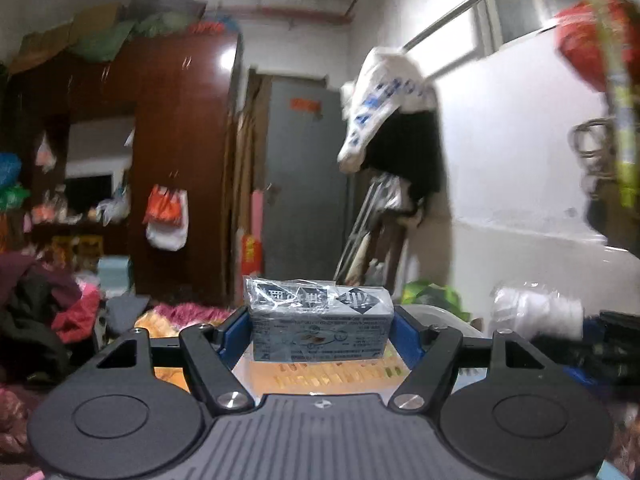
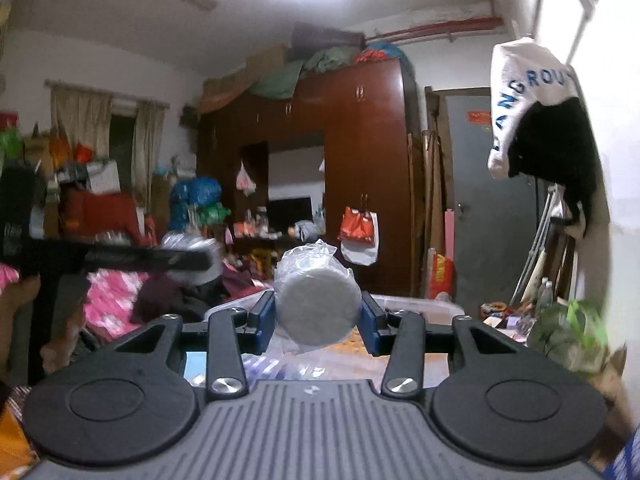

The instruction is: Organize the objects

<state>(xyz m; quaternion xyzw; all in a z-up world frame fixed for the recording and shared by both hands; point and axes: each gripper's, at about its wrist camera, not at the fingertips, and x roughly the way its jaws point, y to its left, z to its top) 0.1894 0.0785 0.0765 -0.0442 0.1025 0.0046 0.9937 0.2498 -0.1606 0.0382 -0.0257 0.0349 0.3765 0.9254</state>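
A grey-blue carton (image 1: 318, 322) wrapped in clear film sits between the blue pads of my left gripper (image 1: 319, 330), which is shut on its two sides and holds it up in the air. My right gripper (image 2: 317, 314) is shut on a white roll (image 2: 317, 312) in a clear plastic wrap, its round end facing the camera. In the left wrist view the same wrapped white roll (image 1: 538, 312) shows blurred at the right, with the other gripper's dark fingers behind it. The left gripper's black body (image 2: 112, 258) crosses the left of the right wrist view, blurred.
Below both grippers lies a clear plastic storage box (image 2: 420, 304) with an orange-patterned thing inside. A brown wardrobe (image 1: 180, 152) and grey door (image 1: 304, 184) stand ahead. Piled clothes (image 1: 48, 304) cover the left. A white bag (image 1: 384, 100) hangs from a wall rail.
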